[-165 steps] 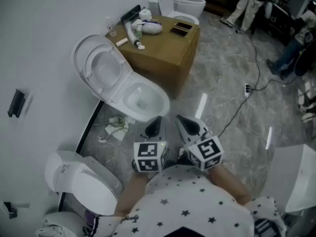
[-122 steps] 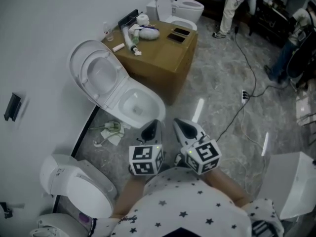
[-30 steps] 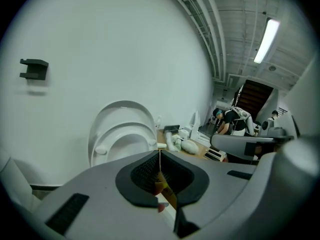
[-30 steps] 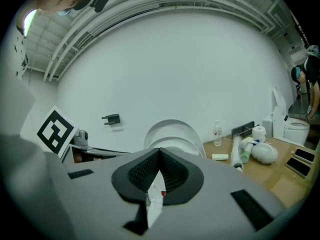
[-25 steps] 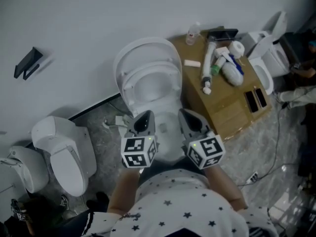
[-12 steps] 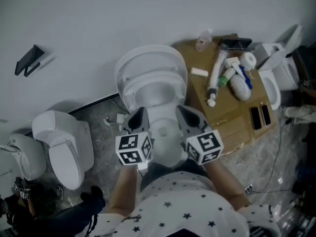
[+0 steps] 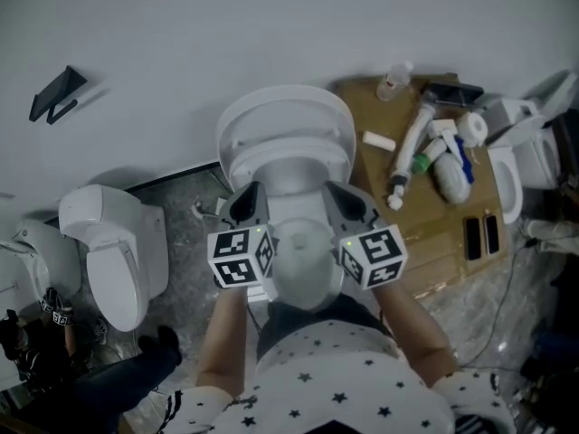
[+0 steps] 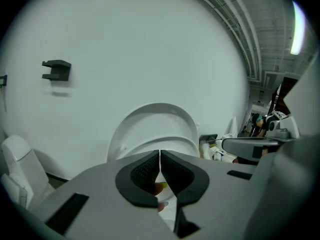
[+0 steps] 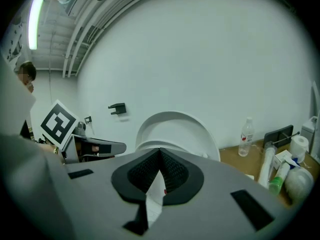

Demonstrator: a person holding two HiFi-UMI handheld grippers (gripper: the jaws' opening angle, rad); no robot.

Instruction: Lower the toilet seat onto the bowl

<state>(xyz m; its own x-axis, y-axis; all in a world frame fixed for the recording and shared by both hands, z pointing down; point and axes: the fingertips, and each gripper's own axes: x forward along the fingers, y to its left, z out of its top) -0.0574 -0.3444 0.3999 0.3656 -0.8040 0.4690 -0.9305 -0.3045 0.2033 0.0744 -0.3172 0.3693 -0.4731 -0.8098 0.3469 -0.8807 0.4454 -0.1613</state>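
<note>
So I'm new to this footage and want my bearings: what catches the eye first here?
The white ceramic toilet in the middle, its raised seat and lid leaning on the white wall, draws the eye first. The left hand-held gripper and right hand-held gripper flank its bowl, both shut and empty. To the right, a brown wooden cabinet is cluttered with white tubes.

Bowl (image 7: 306, 271) front seems hidden behind the person (image 7: 317, 378).
</note>
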